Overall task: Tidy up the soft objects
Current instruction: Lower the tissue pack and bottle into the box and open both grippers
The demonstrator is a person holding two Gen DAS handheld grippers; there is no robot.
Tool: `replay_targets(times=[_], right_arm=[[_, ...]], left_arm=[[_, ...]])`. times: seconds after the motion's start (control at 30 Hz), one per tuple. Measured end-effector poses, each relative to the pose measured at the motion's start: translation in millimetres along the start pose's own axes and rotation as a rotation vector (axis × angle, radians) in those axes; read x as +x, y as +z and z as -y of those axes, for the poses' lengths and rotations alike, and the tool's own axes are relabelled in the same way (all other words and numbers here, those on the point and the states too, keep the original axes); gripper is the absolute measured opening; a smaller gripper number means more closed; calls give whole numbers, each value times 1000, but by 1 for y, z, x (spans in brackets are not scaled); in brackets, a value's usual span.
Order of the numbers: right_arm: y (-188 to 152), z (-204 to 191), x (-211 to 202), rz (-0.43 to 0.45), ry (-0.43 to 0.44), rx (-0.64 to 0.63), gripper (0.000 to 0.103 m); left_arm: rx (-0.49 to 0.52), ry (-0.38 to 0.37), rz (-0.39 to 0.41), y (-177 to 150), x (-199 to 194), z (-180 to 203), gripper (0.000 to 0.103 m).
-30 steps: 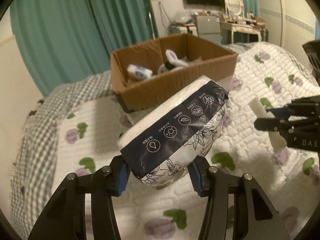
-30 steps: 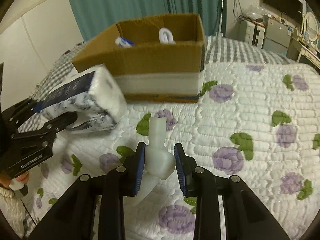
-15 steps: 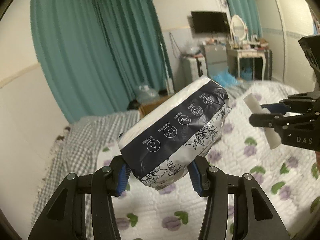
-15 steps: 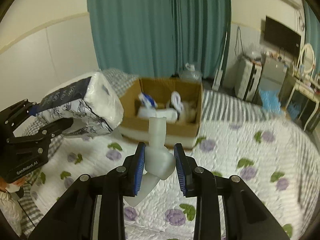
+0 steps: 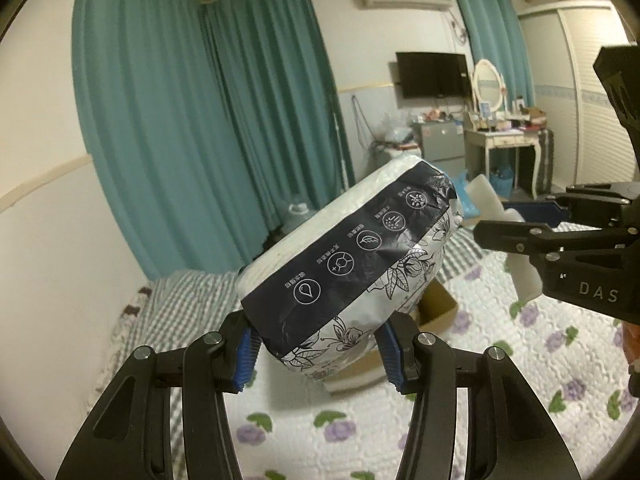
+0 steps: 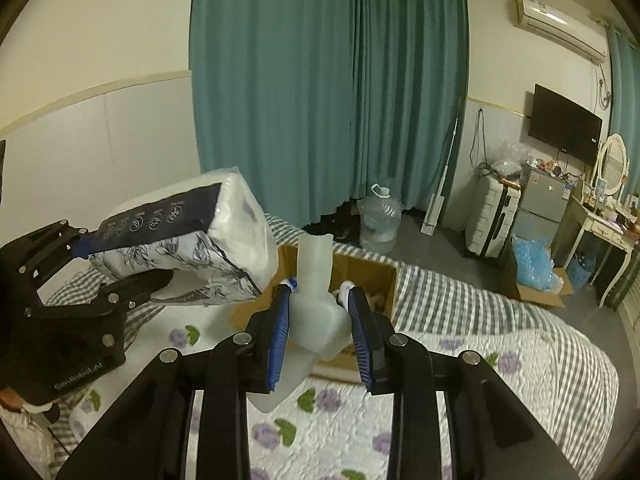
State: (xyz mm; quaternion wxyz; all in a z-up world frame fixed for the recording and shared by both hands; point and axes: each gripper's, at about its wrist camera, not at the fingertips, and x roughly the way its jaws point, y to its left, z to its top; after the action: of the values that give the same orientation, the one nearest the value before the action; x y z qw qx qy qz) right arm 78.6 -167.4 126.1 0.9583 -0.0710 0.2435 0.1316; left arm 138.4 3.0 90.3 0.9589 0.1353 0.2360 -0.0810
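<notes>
In the centre of the left wrist view, our left gripper (image 5: 316, 354) has its jaws clamped on the lower end of a tissue pack (image 5: 352, 276), white with a dark band of icons, tilted up toward the right and held in the air above the bed (image 5: 460, 420). At the right edge of that frame our right gripper (image 5: 520, 228) holds a white foam piece (image 5: 490, 200), level with the pack's upper end. In the right wrist view the jaws of the right gripper (image 6: 320, 328) pinch the foam piece (image 6: 316, 300) at its thick middle, its narrow end pointing up. Behind it, centre frame, sits the open cardboard box (image 6: 376, 272) on the quilted bed (image 6: 460, 360), partly hidden by the foam and the tissue pack (image 6: 200, 240) at left.
</notes>
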Motion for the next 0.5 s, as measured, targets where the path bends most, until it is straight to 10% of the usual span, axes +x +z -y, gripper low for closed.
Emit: replay_targets(times=[0.5], right_arm=[[17, 52, 167, -96, -26, 88, 29]], left_arm=[[31, -48, -166, -11, 164, 18, 50]])
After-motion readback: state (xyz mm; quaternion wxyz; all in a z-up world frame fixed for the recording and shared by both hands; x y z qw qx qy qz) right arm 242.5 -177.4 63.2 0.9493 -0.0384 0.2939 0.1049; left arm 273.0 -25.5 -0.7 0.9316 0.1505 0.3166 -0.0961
